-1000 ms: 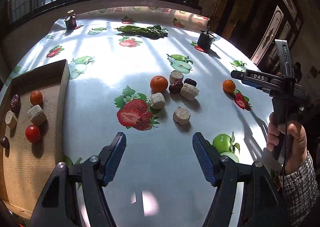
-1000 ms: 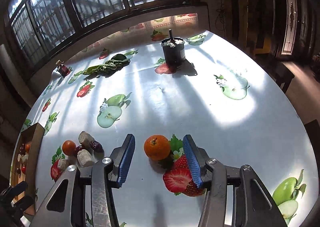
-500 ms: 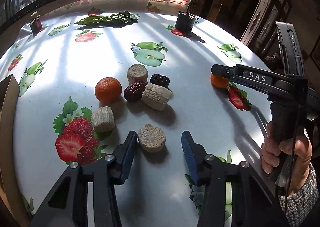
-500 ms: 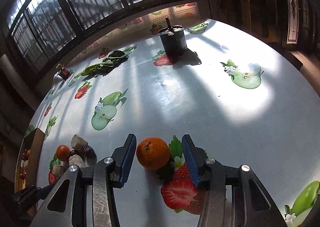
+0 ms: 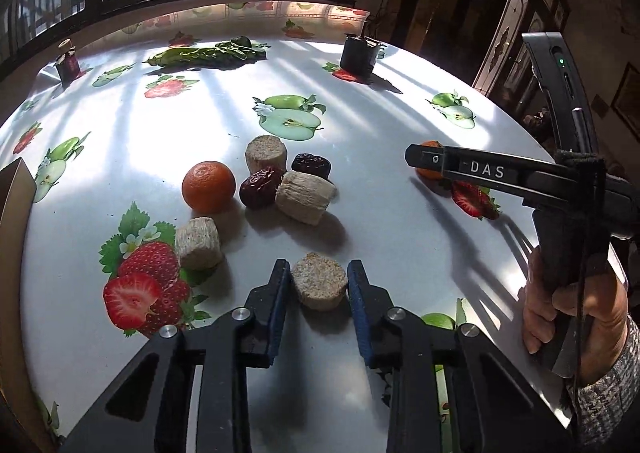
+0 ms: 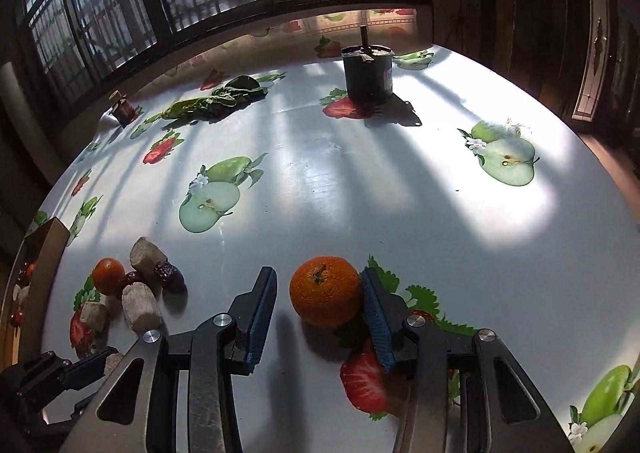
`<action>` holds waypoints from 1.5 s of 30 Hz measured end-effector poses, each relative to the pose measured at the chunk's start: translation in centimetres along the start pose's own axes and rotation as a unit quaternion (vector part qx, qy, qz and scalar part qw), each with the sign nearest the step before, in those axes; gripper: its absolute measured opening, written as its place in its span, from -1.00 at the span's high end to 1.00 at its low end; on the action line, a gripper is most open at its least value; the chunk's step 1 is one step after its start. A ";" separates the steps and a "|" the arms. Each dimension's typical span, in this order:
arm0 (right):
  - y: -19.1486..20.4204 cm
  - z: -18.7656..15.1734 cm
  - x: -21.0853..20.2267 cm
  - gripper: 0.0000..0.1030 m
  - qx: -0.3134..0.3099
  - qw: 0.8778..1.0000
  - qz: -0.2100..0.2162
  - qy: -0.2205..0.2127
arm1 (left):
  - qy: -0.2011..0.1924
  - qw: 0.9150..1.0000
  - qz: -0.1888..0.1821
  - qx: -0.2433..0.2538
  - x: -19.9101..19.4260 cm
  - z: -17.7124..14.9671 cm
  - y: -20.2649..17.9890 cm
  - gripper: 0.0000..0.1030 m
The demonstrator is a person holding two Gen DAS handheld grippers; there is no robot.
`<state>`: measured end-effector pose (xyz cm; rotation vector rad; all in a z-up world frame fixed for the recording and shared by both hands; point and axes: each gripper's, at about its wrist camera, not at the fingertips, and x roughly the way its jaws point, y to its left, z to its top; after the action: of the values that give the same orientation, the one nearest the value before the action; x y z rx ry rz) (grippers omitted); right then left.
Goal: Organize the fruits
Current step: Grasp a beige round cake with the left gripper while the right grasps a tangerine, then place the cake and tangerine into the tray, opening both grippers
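Note:
On the fruit-print tablecloth, my left gripper is closing, and both blue pads touch the sides of a beige round chunk. Beyond it lie an orange, two dark dates, and three more beige chunks. In the right wrist view my right gripper is closing around a second orange. Its right pad touches the fruit, while the left pad stands a gap away. The left wrist view shows this gripper from the side, hiding most of that orange.
A wooden tray holding small fruits stands at the table's left edge. At the far side are a dark can, a bunch of leafy greens and a small jar. A hand grips the right tool's handle.
The left gripper moved forward and down over the nearest beige chunk and its jaws narrowed onto it. The right gripper's jaws narrowed slightly around the orange, and its right pad now touches it.

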<state>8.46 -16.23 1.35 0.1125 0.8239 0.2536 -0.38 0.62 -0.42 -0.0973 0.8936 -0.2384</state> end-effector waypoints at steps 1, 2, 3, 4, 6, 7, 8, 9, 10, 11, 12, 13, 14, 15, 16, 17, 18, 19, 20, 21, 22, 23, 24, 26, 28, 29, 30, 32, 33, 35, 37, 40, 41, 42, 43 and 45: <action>-0.1 0.0 0.0 0.17 0.003 1.000 0.000 0.000 | 0.000 1.000 0.001 0.001 0.0 0.0 -0.1 0.46; -0.2 0.0 -0.1 0.21 0.005 1.000 0.000 -0.001 | -0.001 1.000 0.000 0.000 0.0 0.0 0.0 0.46; -0.3 0.0 -0.1 0.25 0.006 1.000 0.000 -0.002 | -0.001 1.000 -0.004 -0.003 0.0 0.0 0.1 0.46; -0.3 -0.1 -0.2 0.26 0.008 1.000 0.001 -0.003 | -0.002 1.000 -0.008 -0.008 0.0 0.0 0.2 0.46; -0.2 -0.1 -0.4 0.26 0.007 1.000 0.002 -0.008 | -0.002 1.000 -0.013 -0.014 0.0 0.0 0.5 0.46; -0.1 -0.1 -0.5 0.26 0.005 1.000 0.000 -0.011 | -0.003 1.000 -0.011 -0.015 0.0 0.0 0.5 0.46; 0.0 -0.2 -0.6 0.27 0.003 1.000 -0.004 -0.016 | -0.004 1.000 -0.008 -0.014 -0.1 0.0 0.5 0.46; 0.1 -0.3 -0.8 0.27 0.001 1.000 -0.008 -0.021 | -0.005 1.000 -0.005 -0.014 -0.2 -0.1 0.6 0.46; 0.3 -0.3 -1.1 0.27 -0.003 0.999 -0.015 -0.028 | -0.007 1.000 -0.003 -0.014 -0.4 -0.2 0.6 0.46; 0.5 -0.4 -1.3 0.27 -0.008 0.999 -0.020 -0.033 | -0.007 1.000 -0.003 -0.016 -0.6 -0.2 0.7 0.46; 0.7 -0.4 -1.5 0.28 -0.011 0.999 -0.023 -0.036 | -0.005 1.000 -0.005 -0.019 -0.8 -0.4 0.8 0.46; 0.9 -0.5 -1.8 0.28 -0.012 0.999 -0.025 -0.036 | -0.005 1.000 -0.004 -0.023 -1.3 -0.6 1.0 0.46; 1.0 -0.7 -2.2 0.28 -0.010 0.999 -0.024 -0.036 | -0.009 1.000 -0.003 -0.025 -2.1 -0.8 1.1 0.46; 1.2 -1.0 -2.8 0.28 -0.008 0.999 -0.021 -0.038 | -0.017 0.999 -0.005 -0.027 -3.1 -1.1 1.2 0.46; 1.4 -1.2 -3.5 0.28 -0.007 0.999 -0.014 -0.040 | -0.027 0.999 -0.009 -0.030 -4.3 -1.4 1.4 0.46; 1.8 -1.5 -4.3 0.28 -0.008 0.999 -0.005 -0.043 | -0.037 0.999 -0.012 -0.034 -5.5 -1.7 1.8 0.45; 2.4 -1.8 -5.2 0.28 -0.013 0.999 0.002 -0.046 | -0.044 0.998 -0.011 -0.039 -6.7 -1.9 2.3 0.45; 3.1 -2.1 -5.9 0.28 -0.019 0.999 0.010 -0.048 | -0.050 0.998 -0.009 -0.047 -7.8 -2.2 2.9 0.45; 3.9 -2.2 -6.6 0.27 -0.026 0.998 0.017 -0.050 | -0.056 0.997 -0.006 -0.057 -9.0 -2.6 3.7 0.45; 4.8 -2.4 -7.3 0.27 -0.033 0.998 0.027 -0.050 | -0.063 0.996 -0.002 -0.070 -10.2 -2.8 4.7 0.45; 5.9 -2.5 -7.9 0.27 -0.039 0.997 0.040 -0.051 | -0.069 0.994 0.005 -0.086 -11.3 -3.1 5.9 0.45; 7.1 -2.6 -8.4 0.27 -0.047 0.996 0.054 -0.051 | -0.076 0.992 0.015 -0.102 -12.4 -3.4 7.3 0.45; 8.4 -2.7 -8.8 0.27 -0.056 0.995 0.068 -0.050 | -0.081 0.989 0.028 -0.117 -13.4 -3.7 8.6 0.45; 11.4 -3.1 -9.5 0.27 -0.077 0.991 0.100 -0.048 | -0.090 0.982 0.070 -0.147 -15.5 -4.6 11.7 0.45; 14.7 -3.6 -9.6 0.27 -0.100 0.986 0.131 -0.040 | -0.093 0.973 0.127 -0.169 -17.0 -5.7 14.7 0.45; 16.4 -3.9 -9.4 0.27 -0.111 0.982 0.146 -0.034 | -0.091 0.967 0.160 -0.178 -17.5 -6.2 16.1 0.45; 18.0 -4.2 -9.2 0.26 -0.121 0.979 0.160 -0.027 | -0.087 0.960 0.189 -0.187 -17.9 -6.8 17.4 0.45; 21.4 -5.0 -8.5 0.26 -0.142 0.972 0.186 -0.008 | -0.074 0.947 0.228 -0.212 -18.4 -8.1 20.2 0.45; 23.0 -5.3 -8.0 0.26 -0.152 0.969 0.195 0.000 | -0.066 0.944 0.235 -0.224 -18.5 -8.6 21.3 0.45; 26.2 -6.2 -7.1 0.26 -0.176 0.962 0.209 0.016 | -0.052 0.938 0.242 -0.244 -18.6 -9.4 23.3 0.45; 29.1 -7.1 -6.4 0.26 -0.201 0.954 0.219 0.030 | -0.041 0.934 0.246 -0.255 -18.4 -9.9 24.6 0.45; 32.8 -8.8 -5.3 0.26 -0.243 0.942 0.228 0.051 | -0.032 0.933 0.242 -0.263 -18.0 -10.3 25.7 0.45; 33.7 -9.3 -4.9 0.26 -0.255 0.938 0.228 0.058 | -0.030 0.934 0.239 -0.265 -17.8 -10.4 25.9 0.45; 34.5 -9.7 -4.5 0.25 -0.263 0.936 0.227 0.064 | -0.029 0.934 0.237 -0.266 -17.7 -10.5 26.0 0.45; 35.3 -10.1 -4.0 0.25 -0.271 0.933 0.226 0.071 | -0.029 0.934 0.234 -0.266 -17.6 -10.5 26.1 0.45; 36.4 -10.8 -3.2 0.25 -0.284 0.929 0.224 0.083 | -0.029 0.935 0.230 -0.269 -17.5 -10.6 26.4 0.45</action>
<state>-8.16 18.00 3.50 -0.2736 0.8567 0.9344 -14.85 30.62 1.42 -0.3947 0.8786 0.4525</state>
